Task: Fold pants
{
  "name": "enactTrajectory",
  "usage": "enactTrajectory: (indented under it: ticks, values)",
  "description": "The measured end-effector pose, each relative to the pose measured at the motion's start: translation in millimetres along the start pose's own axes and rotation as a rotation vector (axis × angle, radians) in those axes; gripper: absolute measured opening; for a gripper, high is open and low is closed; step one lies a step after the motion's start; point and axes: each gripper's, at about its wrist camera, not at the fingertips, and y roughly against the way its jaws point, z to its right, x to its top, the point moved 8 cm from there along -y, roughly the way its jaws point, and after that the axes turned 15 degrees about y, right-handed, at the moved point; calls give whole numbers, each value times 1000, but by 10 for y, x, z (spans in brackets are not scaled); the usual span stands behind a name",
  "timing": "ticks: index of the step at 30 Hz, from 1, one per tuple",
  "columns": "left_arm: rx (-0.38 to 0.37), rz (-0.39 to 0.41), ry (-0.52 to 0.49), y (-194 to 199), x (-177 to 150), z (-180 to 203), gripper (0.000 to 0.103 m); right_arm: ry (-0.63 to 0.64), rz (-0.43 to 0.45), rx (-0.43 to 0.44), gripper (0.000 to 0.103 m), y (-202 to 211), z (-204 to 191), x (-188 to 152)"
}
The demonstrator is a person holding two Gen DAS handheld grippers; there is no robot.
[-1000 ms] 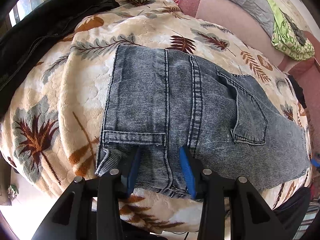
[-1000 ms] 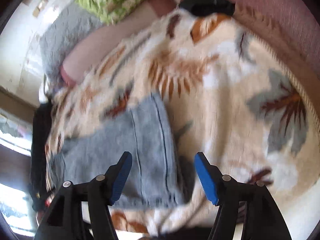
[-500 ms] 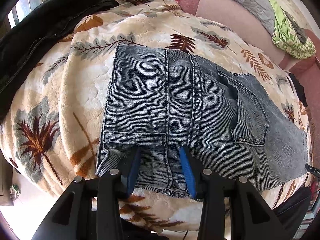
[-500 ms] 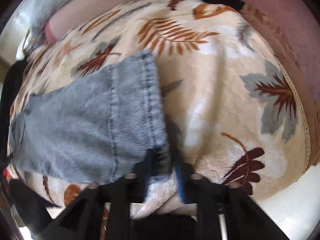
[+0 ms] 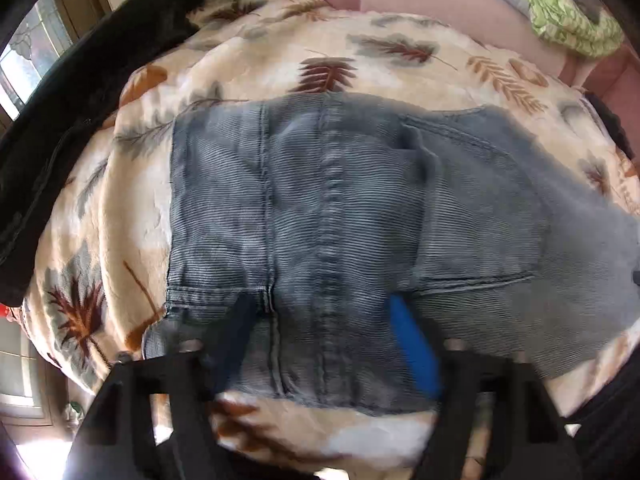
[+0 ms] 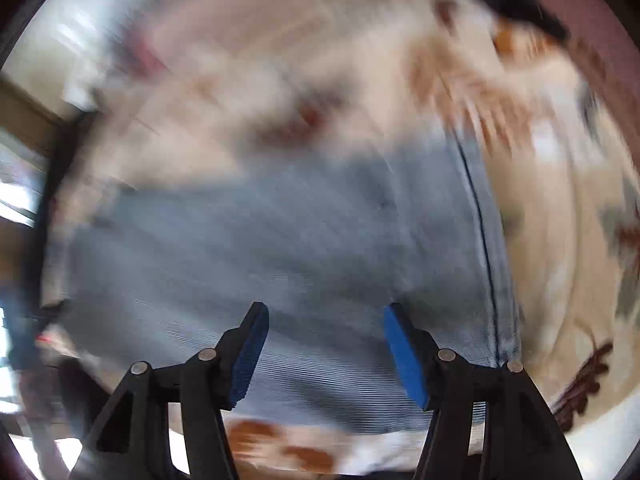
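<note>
Both grippers' jaws have just opened wide off the folded pants [image 5: 340,216] (nothing held), so next smooth creases before refolding.

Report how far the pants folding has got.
Done: the jeans lie folded into a compact stack on the leaf-print blanket. In hand: nothing; the left gripper and right gripper have just been opening, jaws apart over the denim. Left: possibly one more fold or some smoothing.

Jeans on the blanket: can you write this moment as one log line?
jeans: folded, on blanket | left gripper: just opened | right gripper: just opened, above jeans
</note>
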Motion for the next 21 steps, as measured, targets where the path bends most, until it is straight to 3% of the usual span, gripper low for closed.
enactTrajectory:
  ticks: [2,4,9,11,14,15,17,21]
  values:
    - [34,-7,19,74,38,-80,84,37,-16,-51,62,156,-102,81]
    - [2,47,42,271,152,-57,84,83,52,-80,62,399,-245,305]
    - [-139,174,35,591,414,313,84,193,177,4,64,551,-954,1001]
    - [-130,162,12,449,409,438,84,255,187,66,64,427,-1391,1287]
    - [-38,111,-5,82,269,389,84,355,169,147,64,74,-2092,1592]
    - [-34,92,7,-24,223,355,84,381,163,148,64,6,-2210,1610]
    - [-55,138,8,-44,189,337,85,438,137,148,64,-259,-2496,1707]
    - [-61,149,-5,-48,185,342,85,473,50,146,63,-814,-2799,1858]
